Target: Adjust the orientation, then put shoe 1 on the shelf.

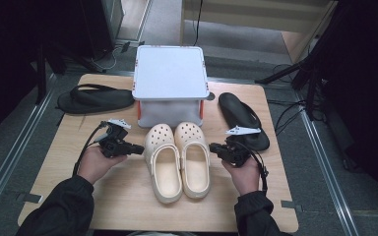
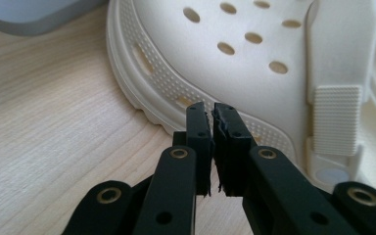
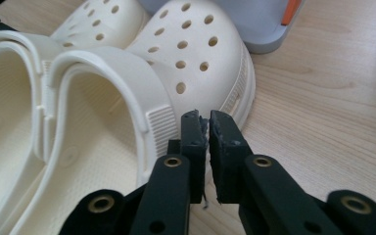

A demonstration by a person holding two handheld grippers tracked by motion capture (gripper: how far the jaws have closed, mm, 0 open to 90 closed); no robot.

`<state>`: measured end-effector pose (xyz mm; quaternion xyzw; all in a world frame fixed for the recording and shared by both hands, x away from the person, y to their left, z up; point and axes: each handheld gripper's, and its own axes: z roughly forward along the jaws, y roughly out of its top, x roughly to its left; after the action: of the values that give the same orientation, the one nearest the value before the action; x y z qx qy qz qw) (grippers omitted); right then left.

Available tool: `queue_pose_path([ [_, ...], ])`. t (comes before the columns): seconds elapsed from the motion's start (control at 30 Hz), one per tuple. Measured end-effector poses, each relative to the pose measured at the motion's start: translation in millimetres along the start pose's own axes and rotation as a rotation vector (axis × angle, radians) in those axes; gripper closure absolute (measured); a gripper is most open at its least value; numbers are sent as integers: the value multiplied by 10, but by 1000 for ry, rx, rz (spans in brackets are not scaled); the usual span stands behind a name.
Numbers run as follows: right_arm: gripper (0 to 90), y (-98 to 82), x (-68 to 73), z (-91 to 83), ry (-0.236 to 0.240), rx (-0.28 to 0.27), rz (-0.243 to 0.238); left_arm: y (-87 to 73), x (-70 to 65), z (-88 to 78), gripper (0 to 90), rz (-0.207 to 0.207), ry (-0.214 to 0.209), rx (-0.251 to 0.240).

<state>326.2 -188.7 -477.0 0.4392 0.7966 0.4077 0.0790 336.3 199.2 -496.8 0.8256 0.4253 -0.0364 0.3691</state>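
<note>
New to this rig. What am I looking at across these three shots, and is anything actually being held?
There is no robot arm: a person holds a two-jaw tool in each hand. The high view looks down on the wooden table. The left gripper and right gripper flank a pair of cream clogs: the left clog and the right clog. The other two pictures come from cameras riding on the grippers, looking along their black jaws. In both, the jaws stand a narrow slit apart with nothing between them, pointed at a clog's side, so nothing is held. Behind the clogs stands a grey box; a black sandal lies left of it, another black sandal right.
</note>
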Motion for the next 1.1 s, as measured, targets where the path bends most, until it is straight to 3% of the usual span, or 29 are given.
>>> queue_pose_path([
  [0.17,775,-39,61,-89,-1,-28,-21,33,-23,-111,840,17,8,-28],
  [0.37,722,-92,175,-203,-8,-79,-16,27,-69,-190,829,25,3,-19],
  [0.63,709,-204,384,-236,-1,-89,-9,61,-54,-243,840,23,9,-35],
  [0.87,669,-270,582,-188,30,-77,-39,161,-36,-299,850,31,9,-45],
  [1.1,651,-259,674,-123,47,-73,-56,300,1,-374,890,42,22,-45],
])
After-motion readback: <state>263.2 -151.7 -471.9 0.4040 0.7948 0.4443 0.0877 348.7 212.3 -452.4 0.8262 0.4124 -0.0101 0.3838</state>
